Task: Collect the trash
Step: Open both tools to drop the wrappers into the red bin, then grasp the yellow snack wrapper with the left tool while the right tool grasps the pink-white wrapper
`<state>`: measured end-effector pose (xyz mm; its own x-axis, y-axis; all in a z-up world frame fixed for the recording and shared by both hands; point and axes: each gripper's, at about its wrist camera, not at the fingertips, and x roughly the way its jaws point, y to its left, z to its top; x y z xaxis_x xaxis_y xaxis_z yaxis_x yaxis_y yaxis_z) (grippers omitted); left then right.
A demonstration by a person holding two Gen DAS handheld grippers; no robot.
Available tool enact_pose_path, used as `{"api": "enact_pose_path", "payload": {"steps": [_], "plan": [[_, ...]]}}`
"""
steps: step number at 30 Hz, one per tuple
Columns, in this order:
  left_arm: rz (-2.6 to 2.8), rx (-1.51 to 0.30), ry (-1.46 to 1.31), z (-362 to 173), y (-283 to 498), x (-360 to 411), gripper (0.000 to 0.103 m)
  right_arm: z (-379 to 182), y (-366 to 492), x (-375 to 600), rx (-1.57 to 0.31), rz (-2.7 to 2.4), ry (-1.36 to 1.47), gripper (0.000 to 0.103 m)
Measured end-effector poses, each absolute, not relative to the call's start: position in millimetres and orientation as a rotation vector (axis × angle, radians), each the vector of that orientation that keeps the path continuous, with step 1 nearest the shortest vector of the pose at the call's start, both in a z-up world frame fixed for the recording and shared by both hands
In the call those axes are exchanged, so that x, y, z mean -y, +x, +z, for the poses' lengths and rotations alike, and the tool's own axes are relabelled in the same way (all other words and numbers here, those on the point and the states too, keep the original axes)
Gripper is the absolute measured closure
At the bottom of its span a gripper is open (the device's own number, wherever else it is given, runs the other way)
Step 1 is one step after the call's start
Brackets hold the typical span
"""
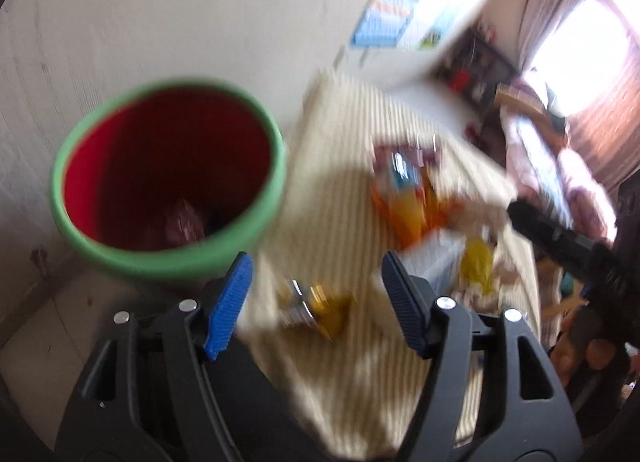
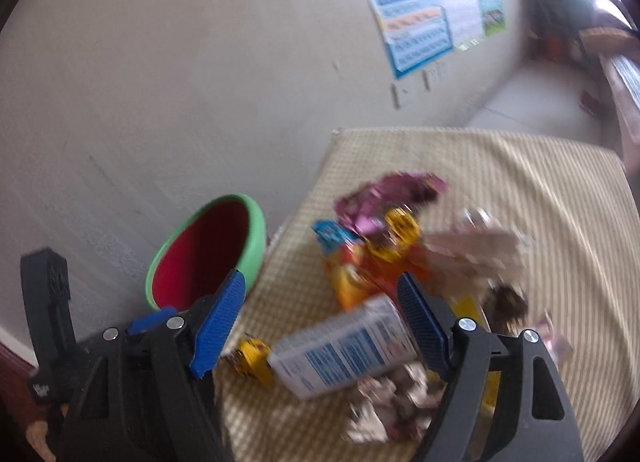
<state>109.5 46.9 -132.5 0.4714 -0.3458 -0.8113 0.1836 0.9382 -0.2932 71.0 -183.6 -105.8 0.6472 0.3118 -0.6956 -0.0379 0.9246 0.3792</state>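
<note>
A red bin with a green rim (image 1: 168, 181) stands beside the table by the wall, with a pinkish wrapper lying at its bottom (image 1: 182, 219). My left gripper (image 1: 318, 290) is open and empty, just right of the bin, over the table edge and a yellow wrapper (image 1: 320, 308). My right gripper (image 2: 322, 312) is open above a white and blue carton (image 2: 340, 350); its pads are not on it. Orange (image 2: 360, 274), purple (image 2: 384, 197) and crumpled wrappers (image 2: 392, 402) lie around on the cloth. The bin (image 2: 208, 254) appears at the left in the right wrist view.
A cream checked cloth covers the table (image 2: 540, 201). A plain wall with posters (image 2: 416, 9) rises behind. The other gripper's black body (image 1: 568, 242) shows at the right in the left wrist view. Both views are motion-blurred.
</note>
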Motion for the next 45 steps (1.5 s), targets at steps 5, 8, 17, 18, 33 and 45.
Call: {"api": "enact_pose_path", "payload": {"steps": [5, 8, 17, 18, 33, 45], "plan": [[-0.299, -1.198, -0.115, -156.7, 114.6, -12.6, 0.039, -117.9, 61.9, 205.5, -0.885, 0.181, 0.426, 0.027], [-0.248, -1.227, 0.0, -174.6, 107.2, 3.9, 0.039, -114.3, 55.8, 214.1, -0.859, 0.189, 0.441, 0.027], [-0.248, -1.297, -0.082, -195.7, 121.6, 12.9, 0.092, -125.3, 36.2, 263.1, -0.859, 0.12, 0.521, 0.027], [-0.255, -1.264, -0.077, -190.0, 118.8, 13.5, 0.092, -127.6, 35.0, 269.1, -0.859, 0.102, 0.527, 0.027], [-0.307, -1.045, -0.147, -146.3, 97.0, -2.0, 0.093, -166.7, 38.8, 313.3, -0.961, -0.052, 0.546, 0.027], [-0.324, -1.031, -0.14, -146.9, 96.6, 3.0, 0.093, -151.4, 27.5, 320.5, -0.913, -0.091, 0.537, 0.027]]}}
